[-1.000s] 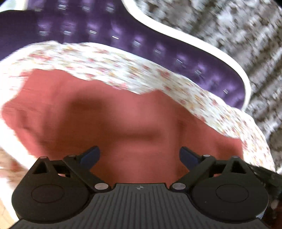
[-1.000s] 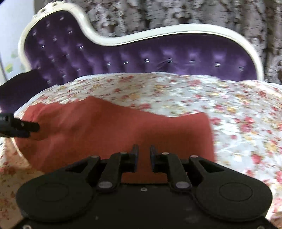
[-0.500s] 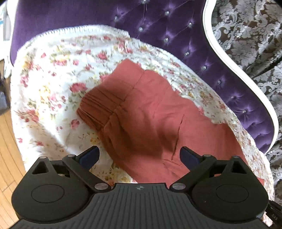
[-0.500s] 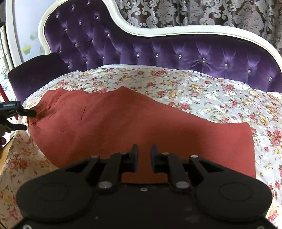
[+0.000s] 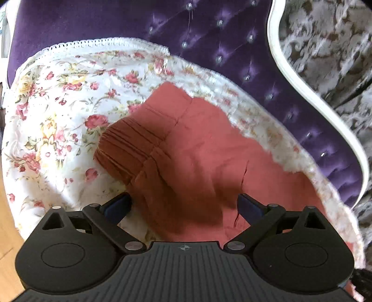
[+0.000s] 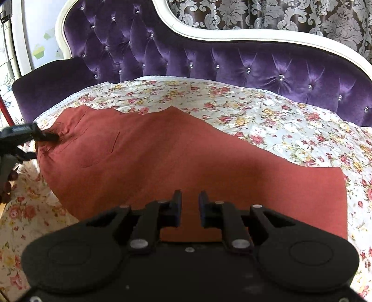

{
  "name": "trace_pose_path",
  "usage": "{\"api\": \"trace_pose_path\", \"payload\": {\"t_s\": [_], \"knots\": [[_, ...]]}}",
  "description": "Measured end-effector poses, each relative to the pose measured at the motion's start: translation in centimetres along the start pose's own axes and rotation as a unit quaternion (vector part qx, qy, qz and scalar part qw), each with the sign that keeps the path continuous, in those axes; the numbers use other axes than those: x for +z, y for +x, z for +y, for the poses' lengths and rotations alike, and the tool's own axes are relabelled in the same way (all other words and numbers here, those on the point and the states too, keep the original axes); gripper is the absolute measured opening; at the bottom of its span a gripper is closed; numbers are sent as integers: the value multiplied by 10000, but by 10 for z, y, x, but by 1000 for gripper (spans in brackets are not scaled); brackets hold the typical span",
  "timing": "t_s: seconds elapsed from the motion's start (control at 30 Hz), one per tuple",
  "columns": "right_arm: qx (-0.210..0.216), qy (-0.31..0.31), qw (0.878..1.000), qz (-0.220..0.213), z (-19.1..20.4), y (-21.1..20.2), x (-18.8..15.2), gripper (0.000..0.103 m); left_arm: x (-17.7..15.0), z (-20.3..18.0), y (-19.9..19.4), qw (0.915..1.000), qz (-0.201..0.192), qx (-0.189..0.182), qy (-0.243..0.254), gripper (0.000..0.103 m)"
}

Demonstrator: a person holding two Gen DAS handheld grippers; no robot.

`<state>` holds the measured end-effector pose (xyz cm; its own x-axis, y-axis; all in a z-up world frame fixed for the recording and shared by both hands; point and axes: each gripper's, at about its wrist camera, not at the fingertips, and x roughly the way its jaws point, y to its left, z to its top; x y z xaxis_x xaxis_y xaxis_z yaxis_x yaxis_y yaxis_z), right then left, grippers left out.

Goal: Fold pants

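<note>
Rust-red pants (image 5: 197, 151) lie flat along the floral cover (image 5: 58, 111), folded lengthwise. Their gathered waistband (image 5: 130, 148) is at the left end and the leg hem (image 6: 325, 197) at the right. My left gripper (image 5: 183, 204) is open wide low over the waistband end, with fabric below its fingers and nothing pinched. In the right wrist view the left gripper (image 6: 34, 146) sits at the waistband, its upper fingertip (image 6: 46, 137) against the cloth. My right gripper (image 6: 189, 206) hovers over the near edge of the pants (image 6: 162, 158); its jaws stand a narrow gap apart and grip nothing.
The cover lies on a purple tufted sofa (image 6: 232, 62) with a white curved frame (image 6: 232, 34). A patterned curtain (image 6: 279, 16) hangs behind it. Wooden floor (image 5: 7, 220) shows past the cover's left edge. The sofa's armrest (image 6: 46, 88) rises at the left.
The left gripper swung left and down from the middle of the pants to the waistband end, rolling as it went. The right wrist view shifted slightly. Neither gripper's jaws changed.
</note>
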<state>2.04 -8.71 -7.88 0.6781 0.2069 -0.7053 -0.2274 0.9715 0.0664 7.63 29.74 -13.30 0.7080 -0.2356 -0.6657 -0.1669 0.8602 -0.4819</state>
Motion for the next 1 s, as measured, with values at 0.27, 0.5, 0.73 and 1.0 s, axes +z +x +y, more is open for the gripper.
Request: {"api": "trace_pose_path", "payload": {"t_s": [0.27,0.5,0.73,1.0], "knots": [[69,-94,9999,14,1,3,1,18,16,-2,6,9991,-320,-289,-52,102],[66,-46,10000,1,-2,3,1,19,25,-10,17,9990,-363,-44,-257,87],[78,172,9998,-43,-9,-1,-3,19,22,-40,-8,9949,-779,533,357,21],[-1,763,9971,18,-38,-2,-18,19,-2,-177,-85,9646,-1597,-33,2098,20]]}}
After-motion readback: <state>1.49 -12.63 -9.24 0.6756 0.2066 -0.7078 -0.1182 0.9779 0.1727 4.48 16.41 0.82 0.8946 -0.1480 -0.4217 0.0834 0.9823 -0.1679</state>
